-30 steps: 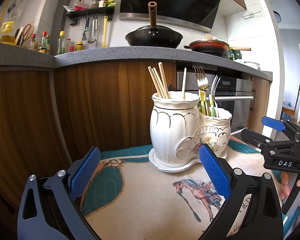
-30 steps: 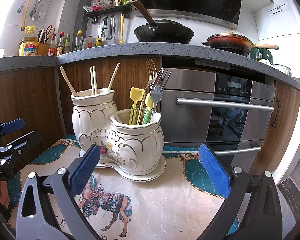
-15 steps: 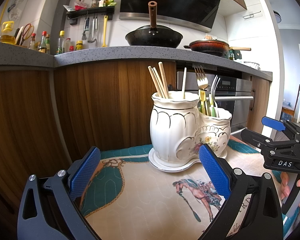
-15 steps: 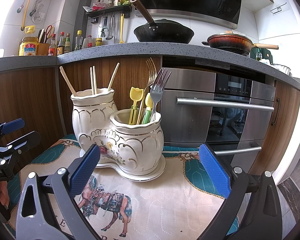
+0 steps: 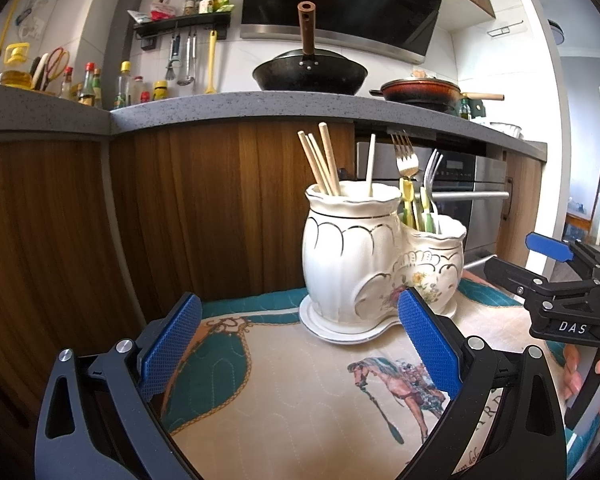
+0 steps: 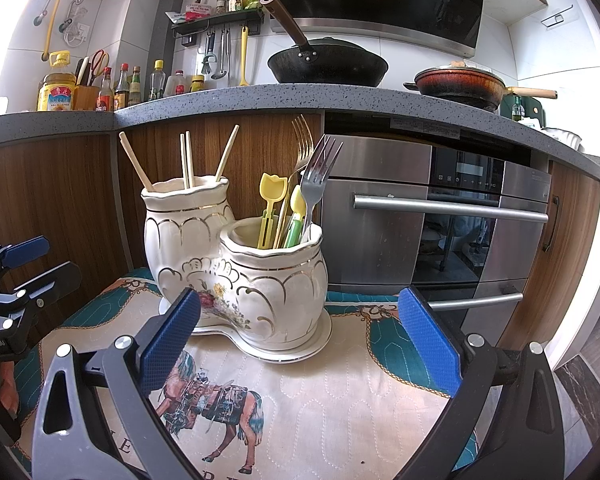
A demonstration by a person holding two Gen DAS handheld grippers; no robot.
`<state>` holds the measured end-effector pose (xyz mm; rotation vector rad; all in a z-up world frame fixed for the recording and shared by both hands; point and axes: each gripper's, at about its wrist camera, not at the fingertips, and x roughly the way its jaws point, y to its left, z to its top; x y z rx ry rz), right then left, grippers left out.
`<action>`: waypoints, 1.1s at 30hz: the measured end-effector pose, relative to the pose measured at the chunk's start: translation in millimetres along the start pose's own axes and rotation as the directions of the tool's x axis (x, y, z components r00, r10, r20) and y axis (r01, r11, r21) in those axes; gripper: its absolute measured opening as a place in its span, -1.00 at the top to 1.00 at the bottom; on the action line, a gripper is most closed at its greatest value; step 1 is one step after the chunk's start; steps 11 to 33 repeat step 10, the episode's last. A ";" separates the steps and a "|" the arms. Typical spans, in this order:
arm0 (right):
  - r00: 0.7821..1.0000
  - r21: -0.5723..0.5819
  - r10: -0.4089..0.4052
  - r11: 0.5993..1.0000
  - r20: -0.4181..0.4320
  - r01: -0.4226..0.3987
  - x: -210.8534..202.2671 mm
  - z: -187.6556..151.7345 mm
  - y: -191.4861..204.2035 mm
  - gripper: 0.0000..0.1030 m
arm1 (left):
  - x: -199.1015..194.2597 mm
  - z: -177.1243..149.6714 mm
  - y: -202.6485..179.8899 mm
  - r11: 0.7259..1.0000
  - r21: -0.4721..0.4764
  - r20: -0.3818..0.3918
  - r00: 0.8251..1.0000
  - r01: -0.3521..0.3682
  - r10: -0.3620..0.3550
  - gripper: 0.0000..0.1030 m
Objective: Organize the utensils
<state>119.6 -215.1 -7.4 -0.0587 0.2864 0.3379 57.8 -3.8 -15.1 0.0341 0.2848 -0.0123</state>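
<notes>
1. Kitchen cabinets and an oven (image 6: 440, 216) are standing behind a quilted horse-print mat (image 6: 320, 400), where a white two-pot ceramic holder (image 6: 236, 264) is sitting on its saucer.
2. Chopsticks (image 6: 186, 160) are leaning in the taller pot; forks (image 6: 318, 172) and yellow-green plastic utensils (image 6: 274, 208) are filling the shorter one.
3. Left gripper (image 5: 300, 340) and right gripper (image 6: 298, 332) are both hanging spread wide and empty, near the holder, touching nothing.
4. Risk, as I judge it: pulling a tall fork sideways could be tipping the top-heavy holder or catching neighbouring handles.
5. "DAS" is showing on the right gripper's body; the mat's lettering is partly hidden.
</notes>
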 end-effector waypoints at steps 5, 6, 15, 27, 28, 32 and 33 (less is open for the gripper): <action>1.000 0.002 0.000 1.000 0.001 0.000 -0.1 0.0 -0.2 -0.90 | 0.4 -1.2 1.9 1.000 -0.011 -0.005 1.000 -0.009 0.009 -0.90; 1.000 0.002 0.001 1.000 0.001 -0.001 0.0 0.2 -0.2 -0.90 | 0.5 -1.2 1.9 1.000 -0.012 -0.005 1.000 -0.008 0.008 -0.90; 1.000 0.001 0.001 1.000 0.001 -0.001 -0.1 0.0 -0.2 -0.90 | 0.9 -0.4 1.2 1.000 -0.011 -0.007 1.000 -0.008 0.008 -0.90; 1.000 0.001 0.001 1.000 0.001 -0.001 -0.1 0.0 -0.2 -0.90 | 0.9 -0.4 1.2 1.000 -0.011 -0.007 1.000 -0.008 0.008 -0.90; 1.000 0.001 0.001 1.000 0.001 -0.001 -0.1 0.0 -0.2 -0.90 | 0.9 -0.4 1.2 1.000 -0.011 -0.007 1.000 -0.008 0.008 -0.90; 1.000 0.001 0.001 1.000 0.001 -0.001 -0.1 0.0 -0.2 -0.90 | 0.9 -0.4 1.2 1.000 -0.011 -0.007 1.000 -0.008 0.008 -0.90; 1.000 0.001 0.001 1.000 0.001 -0.001 -0.1 0.0 -0.2 -0.90 | 0.9 -0.4 1.2 1.000 -0.011 -0.007 1.000 -0.008 0.008 -0.90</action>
